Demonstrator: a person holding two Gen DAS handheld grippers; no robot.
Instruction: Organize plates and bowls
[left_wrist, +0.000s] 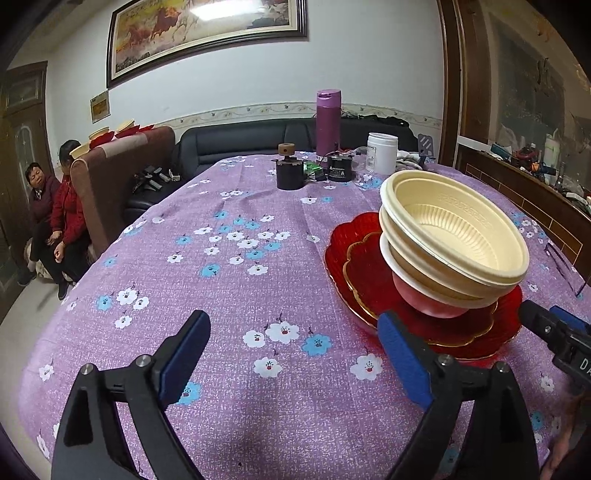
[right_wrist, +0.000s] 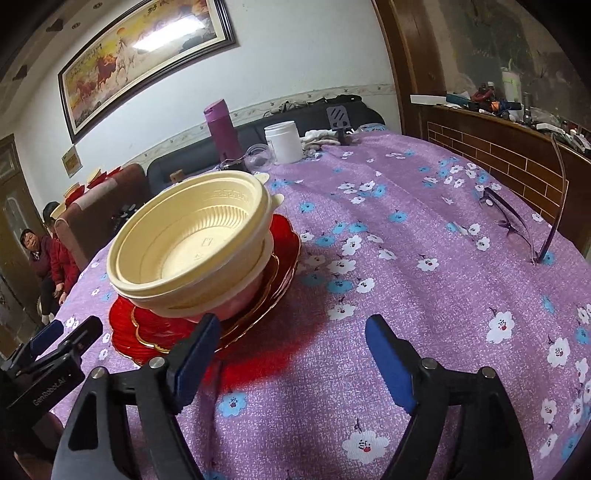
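A stack of cream plastic bowls (left_wrist: 454, 236) (right_wrist: 188, 247) sits on a pink bowl (left_wrist: 428, 304) (right_wrist: 240, 299), and all rest on red gold-rimmed plates (left_wrist: 354, 266) (right_wrist: 284, 240) on the purple floral tablecloth (left_wrist: 240, 258) (right_wrist: 406, 277). My left gripper (left_wrist: 291, 354) stands open over bare cloth, its right finger just at the plates' near-left edge. My right gripper (right_wrist: 291, 354) is open too, with its left finger in front of the plates' near edge and only cloth between its pads. Each gripper's tip also shows at the other view's side.
At the far end of the table stand a purple flask (left_wrist: 328, 122) (right_wrist: 223, 133), a white jar (left_wrist: 382, 153) (right_wrist: 282, 142), a dark round container (left_wrist: 290, 171) and a black can (left_wrist: 340, 168). Purple glasses (right_wrist: 517, 221) lie at the right. Two seated people (left_wrist: 51, 206) are at the left.
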